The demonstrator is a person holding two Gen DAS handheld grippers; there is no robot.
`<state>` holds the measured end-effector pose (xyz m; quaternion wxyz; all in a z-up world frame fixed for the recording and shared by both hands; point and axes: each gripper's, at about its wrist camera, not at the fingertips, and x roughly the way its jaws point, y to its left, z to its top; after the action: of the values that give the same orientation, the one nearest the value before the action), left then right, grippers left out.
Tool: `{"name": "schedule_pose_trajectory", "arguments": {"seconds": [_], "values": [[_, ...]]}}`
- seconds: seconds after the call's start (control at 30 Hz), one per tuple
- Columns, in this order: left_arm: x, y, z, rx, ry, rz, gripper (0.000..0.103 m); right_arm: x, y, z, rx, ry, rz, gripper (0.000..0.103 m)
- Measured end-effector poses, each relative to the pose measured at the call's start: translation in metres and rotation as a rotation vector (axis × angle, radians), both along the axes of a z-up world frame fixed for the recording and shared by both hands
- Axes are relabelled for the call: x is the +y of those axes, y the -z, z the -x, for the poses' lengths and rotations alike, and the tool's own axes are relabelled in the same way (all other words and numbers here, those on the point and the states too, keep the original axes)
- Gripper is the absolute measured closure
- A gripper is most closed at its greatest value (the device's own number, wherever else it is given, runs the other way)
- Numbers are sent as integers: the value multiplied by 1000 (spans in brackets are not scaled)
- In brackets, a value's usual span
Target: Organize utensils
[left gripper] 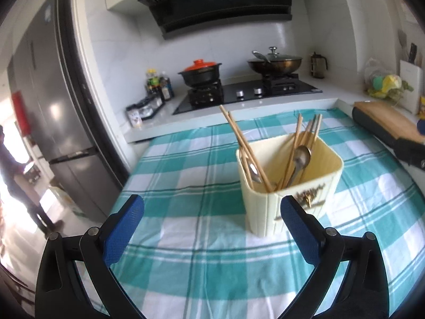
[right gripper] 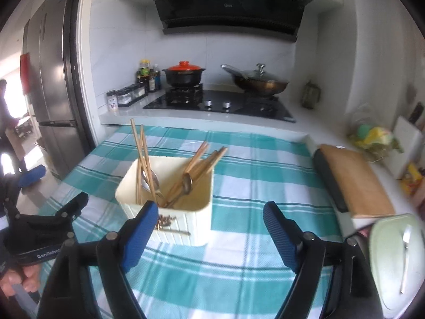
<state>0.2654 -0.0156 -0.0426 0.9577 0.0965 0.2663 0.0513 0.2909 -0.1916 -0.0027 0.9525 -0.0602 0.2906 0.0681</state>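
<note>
"GenRobot" left gripper (right gripper: 39, 183), holder (right gripper: 170, 199) label unreadable

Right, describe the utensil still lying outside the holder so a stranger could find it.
Start at the checked tablecloth and go to its right edge, just in front of the wooden board. There sits a pale green tray holding a single metal utensil. It lies flat and alone, unlike the ones standing in the cream holder.

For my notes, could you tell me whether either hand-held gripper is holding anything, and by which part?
Nothing: left hand-held gripper and right hand-held gripper are open and empty.
</note>
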Motion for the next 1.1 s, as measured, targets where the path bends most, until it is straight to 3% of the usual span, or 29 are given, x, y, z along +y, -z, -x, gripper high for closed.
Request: {"name": "schedule_pose_trajectory", "arguments": {"seconds": [0.1, 0.3, 0.33, 0.4, 0.67, 1.1], "values": [[0, 1, 28, 8, 45, 63, 1, 1, -6, 32, -46, 27, 18, 18], [16, -2, 63, 122, 119, 314, 1, 1, -7, 83, -66, 77, 33, 17], [22, -5, 68, 125, 136, 377, 1, 2, -6, 89, -62, 81, 30, 17], [25, -10, 76, 115, 145, 415, 1, 2, -6, 101, -60, 92, 26, 17], [1, -19, 107, 111, 67, 220, 0, 5, -5, 139, -67, 87, 11, 17], [-10, -33, 128, 69, 64, 201, 0, -3, -14, 165, -69, 101, -23, 17]]}}
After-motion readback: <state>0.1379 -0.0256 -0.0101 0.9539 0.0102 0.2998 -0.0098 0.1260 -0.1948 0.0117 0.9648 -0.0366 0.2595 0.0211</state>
